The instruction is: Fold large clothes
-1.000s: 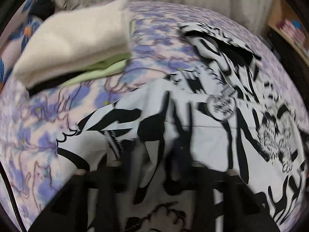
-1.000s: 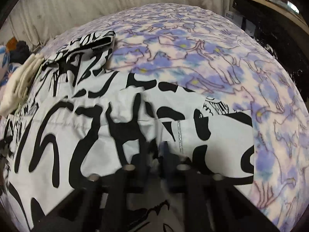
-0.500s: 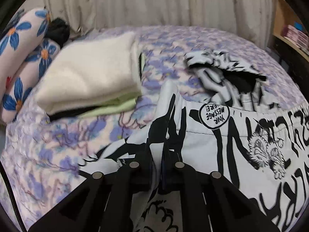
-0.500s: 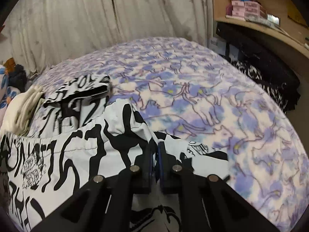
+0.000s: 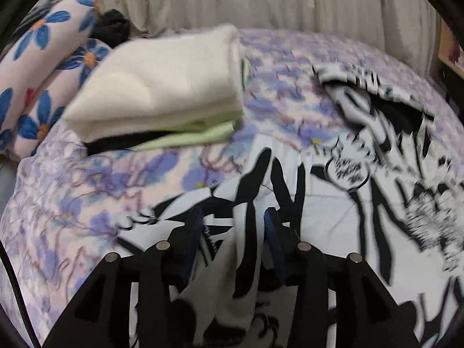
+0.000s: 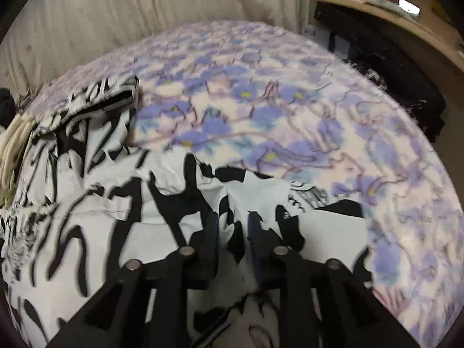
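A large white garment with black graphic print (image 5: 333,191) lies spread on the bed; it also shows in the right wrist view (image 6: 95,208). My left gripper (image 5: 233,217) is open, its jaws apart with a ridge of the garment's edge between them. My right gripper (image 6: 232,220) is also open, jaws apart over a fold of the same garment near its right edge. The cloth lies loose between both pairs of fingers. A sleeve or collar end lies bunched at the far side (image 6: 107,98).
The bed has a purple floral blanket (image 6: 290,121). A stack of folded clothes, cream on top of green and black (image 5: 162,87), lies at the far left. Blue-flowered pillows (image 5: 37,58) lie behind it. A curtain hangs behind the bed. A wooden shelf (image 6: 391,8) stands at right.
Both grippers were shut on the garment half a second ago and lifted it; now both have opened and dropped lower, and the cloth lies back on the bed.
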